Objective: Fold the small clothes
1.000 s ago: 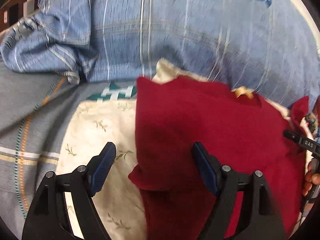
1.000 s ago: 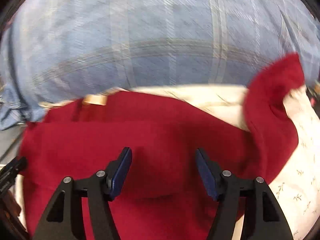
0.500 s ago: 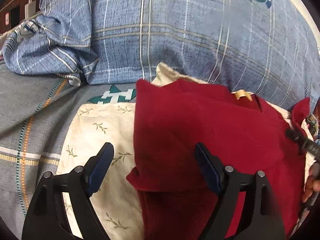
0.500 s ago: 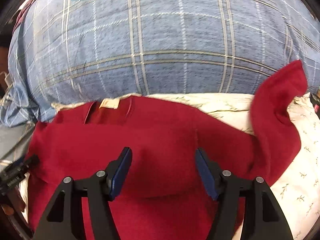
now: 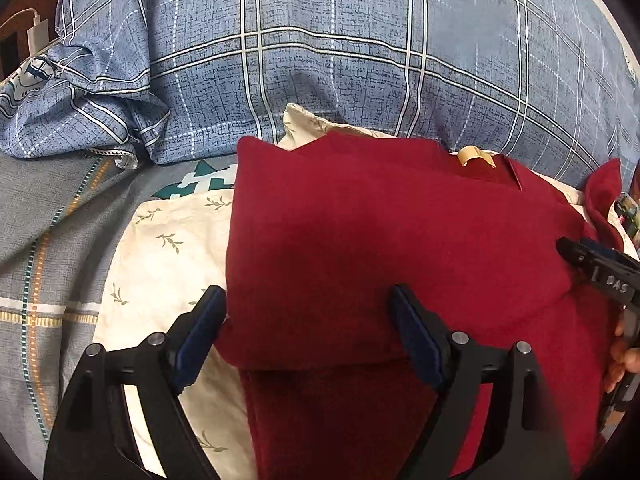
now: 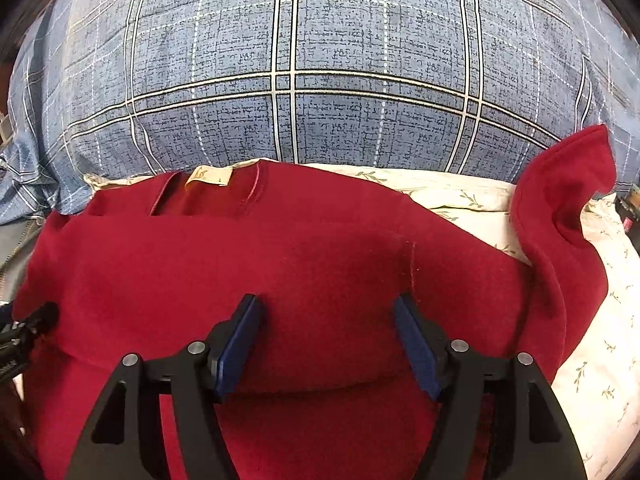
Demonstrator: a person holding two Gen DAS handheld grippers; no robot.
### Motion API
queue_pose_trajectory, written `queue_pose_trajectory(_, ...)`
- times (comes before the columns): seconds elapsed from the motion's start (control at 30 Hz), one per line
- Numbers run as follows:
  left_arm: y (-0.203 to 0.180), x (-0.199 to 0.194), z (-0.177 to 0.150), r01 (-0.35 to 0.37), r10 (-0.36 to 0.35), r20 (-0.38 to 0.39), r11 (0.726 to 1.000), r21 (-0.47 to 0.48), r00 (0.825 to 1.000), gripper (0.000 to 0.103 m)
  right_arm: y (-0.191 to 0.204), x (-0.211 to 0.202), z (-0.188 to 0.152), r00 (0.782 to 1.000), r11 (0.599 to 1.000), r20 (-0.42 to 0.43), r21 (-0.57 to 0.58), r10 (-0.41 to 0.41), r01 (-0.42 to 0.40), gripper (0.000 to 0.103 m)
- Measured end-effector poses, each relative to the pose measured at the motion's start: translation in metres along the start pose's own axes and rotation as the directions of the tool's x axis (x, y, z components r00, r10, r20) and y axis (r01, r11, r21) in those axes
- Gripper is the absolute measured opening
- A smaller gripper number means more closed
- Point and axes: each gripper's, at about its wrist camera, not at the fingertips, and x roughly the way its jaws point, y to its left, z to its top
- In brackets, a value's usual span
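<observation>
We note the dark red knit garment (image 6: 320,264) folded once on the cream leaf-print cloth (image 5: 168,248); one sleeve (image 6: 560,216) remains loose. Both our left gripper (image 5: 306,332) and right gripper (image 6: 328,340) hover above it, fingers spread, grasping nothing.

The red shirt (image 5: 380,248) runs off the bottom edge in both wrist views, so its hem is out of sight. Print on its neck label (image 6: 210,177) is too small to read. The charger (image 5: 37,34) at upper left is cut by the lens rim. The cream floral cloth (image 6: 600,360) is largely buried under the shirt.
</observation>
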Motion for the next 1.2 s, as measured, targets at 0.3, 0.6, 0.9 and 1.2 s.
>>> queue_pose_trajectory(0.3, 0.0, 0.001, -0.001, 0.0, 0.0, 0.003, 1.0, -0.011, 1.0, 0.087, -0.075, -0.037, 0.026, 0.995, 0.986, 0.093, 0.168, -0.02, 0.004, 0.075)
queue_pose_trajectory(0.6, 0.0, 0.002, -0.002, -0.004, 0.004, 0.007, 1.0, -0.011, 1.0, 0.087, -0.172, 0.013, 0.077, 0.986, 0.916, 0.011, 0.372, -0.165, 0.149, 0.075)
queue_pose_trajectory(0.9, 0.003, 0.005, -0.002, 0.007, -0.008, -0.002, 1.0, -0.019, 1.0, 0.09, -0.202, 0.066, 0.099, 0.977, 0.894, -0.089, 0.393, -0.194, 0.213, 0.024)
queue_pose_trajectory(1.2, 0.008, 0.0, 0.0, 0.013, -0.013, 0.004, 0.999, -0.03, 1.0, 0.09, -0.19, 0.008, 0.092, 0.998, 0.942, 0.052, 0.334, -0.024, 0.005, 0.006)
